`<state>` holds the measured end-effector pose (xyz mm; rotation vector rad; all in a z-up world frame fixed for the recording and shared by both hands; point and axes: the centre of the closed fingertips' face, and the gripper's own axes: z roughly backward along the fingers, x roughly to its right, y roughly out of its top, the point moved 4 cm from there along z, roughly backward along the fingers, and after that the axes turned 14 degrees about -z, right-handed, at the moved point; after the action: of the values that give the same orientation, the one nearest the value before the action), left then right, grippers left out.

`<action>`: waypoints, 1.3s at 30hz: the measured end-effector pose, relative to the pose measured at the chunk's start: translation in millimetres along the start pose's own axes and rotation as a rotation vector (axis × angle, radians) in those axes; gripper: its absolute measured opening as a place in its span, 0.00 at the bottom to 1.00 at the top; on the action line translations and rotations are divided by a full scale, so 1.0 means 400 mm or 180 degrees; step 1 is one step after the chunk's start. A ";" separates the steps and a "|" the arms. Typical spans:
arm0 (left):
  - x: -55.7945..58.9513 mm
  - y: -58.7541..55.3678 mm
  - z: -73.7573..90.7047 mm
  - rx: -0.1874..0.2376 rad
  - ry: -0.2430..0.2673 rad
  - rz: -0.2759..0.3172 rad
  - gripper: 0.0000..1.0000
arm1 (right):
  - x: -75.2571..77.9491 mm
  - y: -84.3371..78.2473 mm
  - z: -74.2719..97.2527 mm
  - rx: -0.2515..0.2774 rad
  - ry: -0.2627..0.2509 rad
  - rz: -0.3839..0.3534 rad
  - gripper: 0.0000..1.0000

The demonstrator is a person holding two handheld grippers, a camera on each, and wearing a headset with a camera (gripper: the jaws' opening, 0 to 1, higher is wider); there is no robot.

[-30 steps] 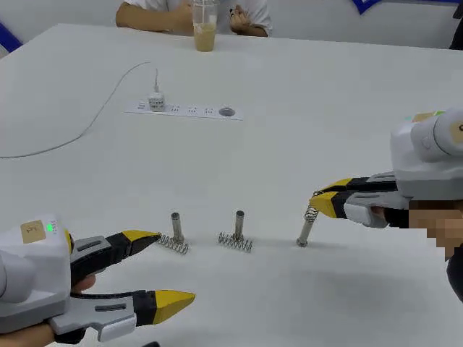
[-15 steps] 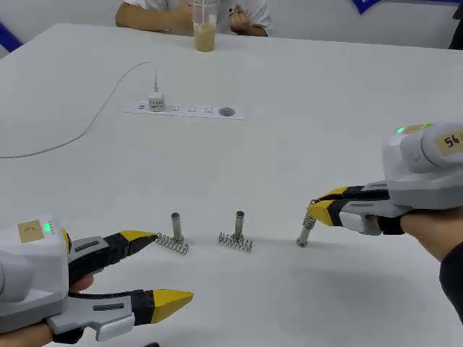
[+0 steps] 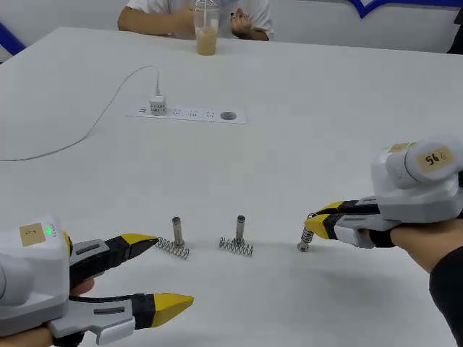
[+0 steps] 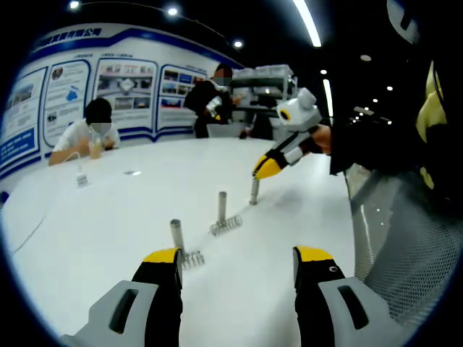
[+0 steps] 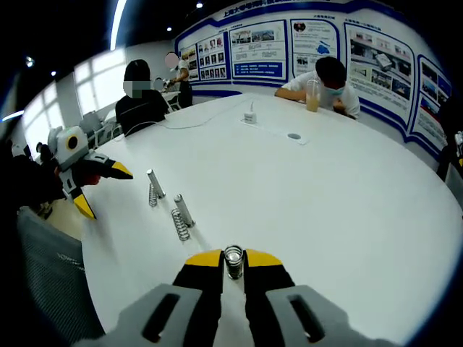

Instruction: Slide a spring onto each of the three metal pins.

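Observation:
Three metal pins stand in a row on the white table [image 3: 325, 108]. Beside the left pin [image 3: 176, 230] a loose spring [image 3: 173, 248] lies flat, and another spring [image 3: 236, 247] lies at the foot of the middle pin [image 3: 240, 228]. The right pin [image 3: 305, 242] carries a third spring [image 5: 233, 262], and my right gripper [image 3: 312, 224] is shut on that spring low on the pin. My left gripper [image 3: 170, 269] is open and holds nothing, near the front edge, just short of the left pin. In the left gripper view the left pin [image 4: 176, 235] stands just ahead of the left gripper [image 4: 237, 260].
A white power strip [image 3: 188, 113] with a plugged-in cable [image 3: 94, 123] lies mid-table. A cup of drink [image 3: 206, 32] stands at the far edge by a seated person [image 3: 188, 11]. Other people stand in the background.
My right gripper has come down with the spring along the right pin, which leaned before and stands straighter now. The left gripper has stayed in place and open.

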<state>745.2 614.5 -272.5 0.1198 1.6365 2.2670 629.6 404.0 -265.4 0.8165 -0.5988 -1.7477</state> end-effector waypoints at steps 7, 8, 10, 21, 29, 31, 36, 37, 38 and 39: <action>0.000 -0.001 0.001 0.0000 0.0002 0.0005 0.63 | 0.005 -0.014 -0.013 -0.0062 0.0000 0.0003 0.12; 0.000 -0.001 0.001 0.0001 0.0003 0.0005 0.63 | 0.005 -0.015 -0.014 -0.0068 0.0000 0.0002 0.12; 0.000 0.000 0.001 0.0004 0.0002 0.0005 0.63 | 0.006 -0.018 -0.017 -0.0085 -0.0007 0.0003 0.12; 0.002 -0.003 0.000 0.0006 0.0002 0.0015 0.63 | 0.008 -0.025 -0.022 -0.0098 -0.0015 0.0031 0.12; 0.003 -0.005 -0.002 0.0003 -0.0001 0.0021 0.63 | 0.010 -0.024 -0.020 -0.0088 -0.0047 0.0084 0.14; 0.003 -0.007 -0.002 -0.0001 -0.0001 0.0023 0.63 | 0.009 -0.021 -0.016 -0.0073 -0.0059 0.0108 0.15; 0.003 -0.007 -0.003 0.0000 -0.0003 0.0019 0.63 | 0.004 -0.006 -0.003 -0.0013 -0.0076 0.0150 0.16; 0.004 -0.006 -0.003 0.0002 -0.0003 0.0019 0.63 | 0.001 -0.001 0.002 0.0007 -0.0076 0.0164 0.16; 0.004 -0.006 -0.003 0.0004 -0.0004 0.0019 0.63 | -0.001 0.002 0.005 0.0021 -0.0076 0.0174 0.16; 0.005 -0.006 -0.004 0.0003 -0.0003 0.0017 0.63 | -0.005 0.008 0.009 0.0042 -0.0077 0.0194 0.16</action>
<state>743.4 614.5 -275.3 0.1259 1.6387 2.2697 629.3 404.8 -260.5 0.7793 -0.6456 -1.7019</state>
